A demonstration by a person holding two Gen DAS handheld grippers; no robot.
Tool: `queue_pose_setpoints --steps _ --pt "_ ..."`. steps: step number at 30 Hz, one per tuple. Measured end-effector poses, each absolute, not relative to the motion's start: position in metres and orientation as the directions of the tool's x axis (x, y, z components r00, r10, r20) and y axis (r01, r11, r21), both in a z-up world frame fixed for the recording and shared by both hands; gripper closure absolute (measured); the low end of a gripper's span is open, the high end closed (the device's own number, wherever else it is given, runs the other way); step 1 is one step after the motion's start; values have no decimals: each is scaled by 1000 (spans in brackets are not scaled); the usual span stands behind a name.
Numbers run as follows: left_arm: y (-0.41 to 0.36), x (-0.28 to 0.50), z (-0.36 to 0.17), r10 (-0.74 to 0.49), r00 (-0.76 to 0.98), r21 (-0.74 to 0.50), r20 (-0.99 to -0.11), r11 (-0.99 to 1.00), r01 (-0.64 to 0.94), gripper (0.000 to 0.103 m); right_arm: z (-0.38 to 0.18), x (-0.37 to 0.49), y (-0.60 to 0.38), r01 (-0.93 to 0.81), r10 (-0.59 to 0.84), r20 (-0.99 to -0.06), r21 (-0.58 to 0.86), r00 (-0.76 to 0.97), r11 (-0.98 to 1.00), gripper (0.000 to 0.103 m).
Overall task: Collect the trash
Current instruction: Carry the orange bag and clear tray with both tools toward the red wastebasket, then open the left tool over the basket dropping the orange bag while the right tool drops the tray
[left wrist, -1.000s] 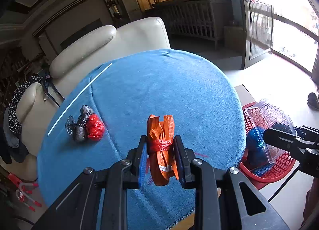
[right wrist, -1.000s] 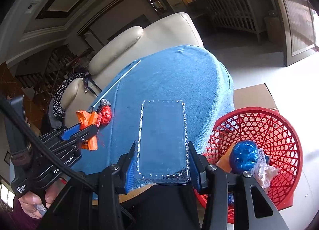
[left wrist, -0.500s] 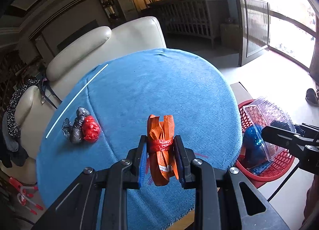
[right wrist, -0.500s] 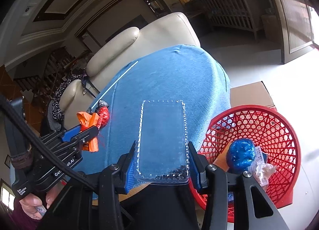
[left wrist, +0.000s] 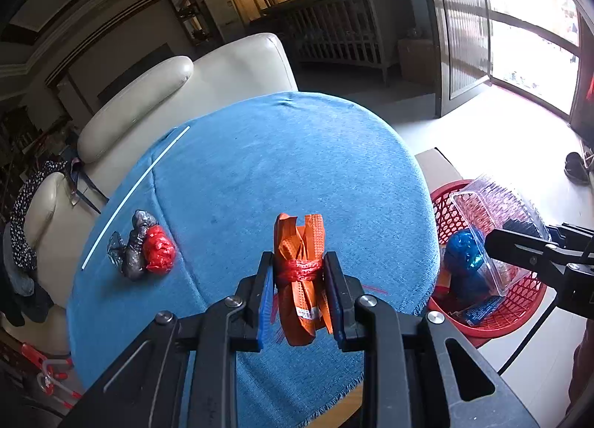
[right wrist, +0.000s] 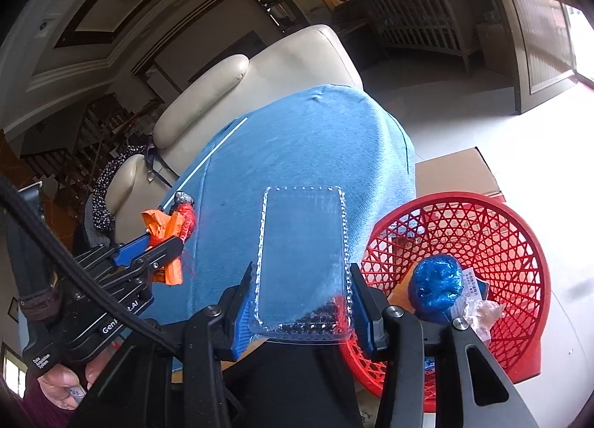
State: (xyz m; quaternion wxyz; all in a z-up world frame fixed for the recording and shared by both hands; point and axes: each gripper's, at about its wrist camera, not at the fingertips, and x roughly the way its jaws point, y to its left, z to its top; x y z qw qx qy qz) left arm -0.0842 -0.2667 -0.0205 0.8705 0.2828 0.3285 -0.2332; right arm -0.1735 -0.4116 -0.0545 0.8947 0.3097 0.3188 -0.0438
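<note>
The bench (left wrist: 260,168) wears a plain blue cloth, and beside its right edge stands a red basket (right wrist: 482,227) of open lattice weave holding a shiny blue wad (right wrist: 436,285). Over the bench an orange bundle (left wrist: 299,279) tied with red mesh sits between black tongs (left wrist: 299,298) with blue pads. On the bench's left side lie a red and grey crumple (left wrist: 143,246) and a white strip (left wrist: 133,197).

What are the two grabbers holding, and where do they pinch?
The left tool pinches the crumpled orange plastic wrapper around its red-tied middle. The right tool squeezes the clear plastic clamshell box by its long sides, near one end.
</note>
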Motion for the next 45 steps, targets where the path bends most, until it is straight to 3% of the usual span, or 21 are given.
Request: queue_pose_setpoints --steps 45 --pt "-329 -92 -36 -261 626 371 -735 618 693 75 -68 -198 -466 410 18 -613 550 790 728 55"
